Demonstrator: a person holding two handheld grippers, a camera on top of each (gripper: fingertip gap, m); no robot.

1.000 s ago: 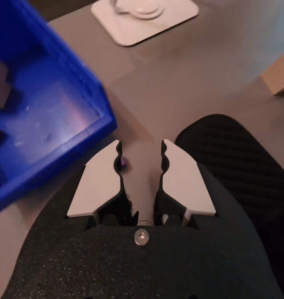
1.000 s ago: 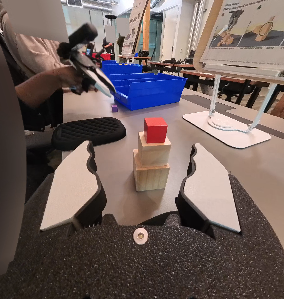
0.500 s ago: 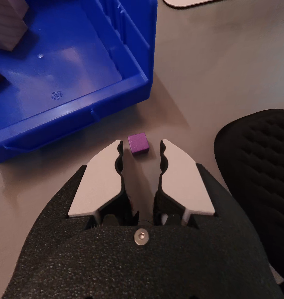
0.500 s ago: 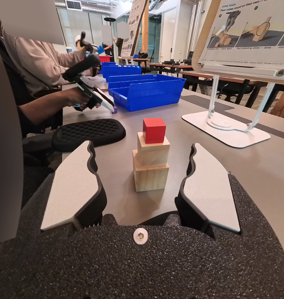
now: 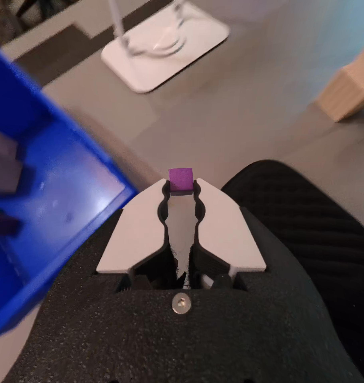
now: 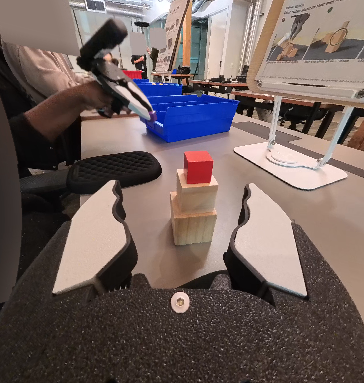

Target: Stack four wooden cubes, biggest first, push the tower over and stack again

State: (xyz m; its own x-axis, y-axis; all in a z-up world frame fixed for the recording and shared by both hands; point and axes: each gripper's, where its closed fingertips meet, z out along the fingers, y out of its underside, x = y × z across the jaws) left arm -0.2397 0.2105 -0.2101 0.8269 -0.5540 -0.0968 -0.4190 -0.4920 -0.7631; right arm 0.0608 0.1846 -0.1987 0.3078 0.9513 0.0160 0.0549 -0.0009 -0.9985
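My left gripper (image 5: pixel 180 183) is shut on a small purple cube (image 5: pixel 180 179), both pads pressed on its sides, and holds it above the grey table beside the blue bin (image 5: pixel 52 176). The right wrist view shows that gripper (image 6: pixel 149 115) lifted with the purple cube (image 6: pixel 152 115) at its tips. My right gripper (image 6: pixel 182 194) is open and empty. It faces a stack on the table: a red cube (image 6: pixel 198 169) on a wooden cube (image 6: pixel 196 193) on a larger wooden cube (image 6: pixel 193 227). The fingers do not touch the stack.
A blue bin (image 6: pixel 189 119) stands behind the stack, with purple and wooden blocks (image 5: pixel 3 165) inside. A black chair armrest (image 6: pixel 112 169) lies at the table's left edge. A white stand base (image 6: pixel 291 165) holding a picture board is at the right. A person's arm (image 6: pixel 59 112) holds the left gripper. One gripper's finger ends stand about 30 centimeters off the other's.
My left gripper closed on the purple cube that lay on the table and lifted it up and away from the bin. My right gripper has stayed still and open.
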